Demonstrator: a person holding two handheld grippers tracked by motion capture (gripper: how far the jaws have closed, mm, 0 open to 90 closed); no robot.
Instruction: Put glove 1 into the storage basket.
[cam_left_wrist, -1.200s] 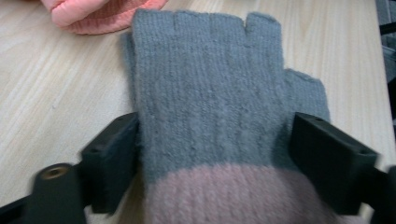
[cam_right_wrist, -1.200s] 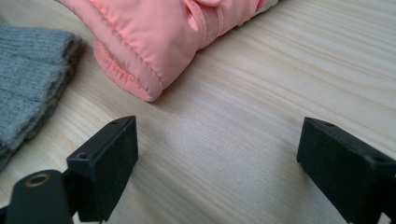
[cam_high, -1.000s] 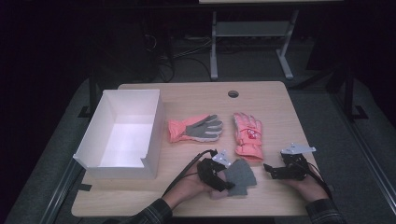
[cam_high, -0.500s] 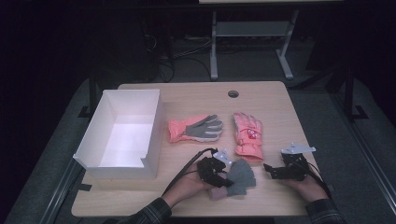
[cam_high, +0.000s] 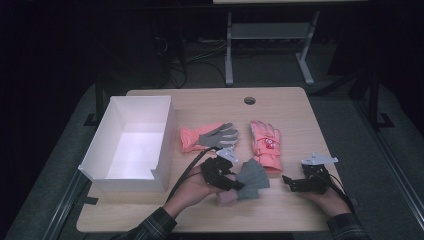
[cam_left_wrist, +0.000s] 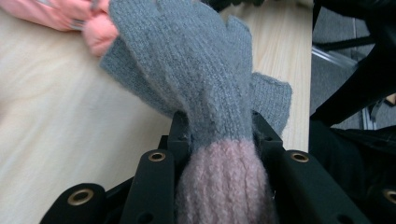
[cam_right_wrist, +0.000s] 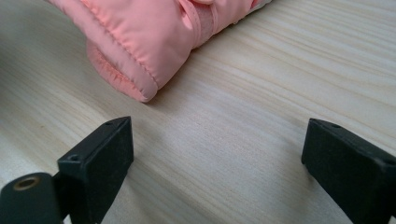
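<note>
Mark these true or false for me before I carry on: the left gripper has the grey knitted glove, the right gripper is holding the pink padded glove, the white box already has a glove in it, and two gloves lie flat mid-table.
1. The left gripper is shut on the grey knitted glove with the pink cuff. True.
2. The right gripper holds the pink padded glove. False: its jaws stand open over bare wood, and the glove lies apart from them.
3. The white open-topped box holds a glove. False: its inside is bare.
4. The pink padded glove and a pink glove with a grey palm lie on the wooden table. True.
</note>
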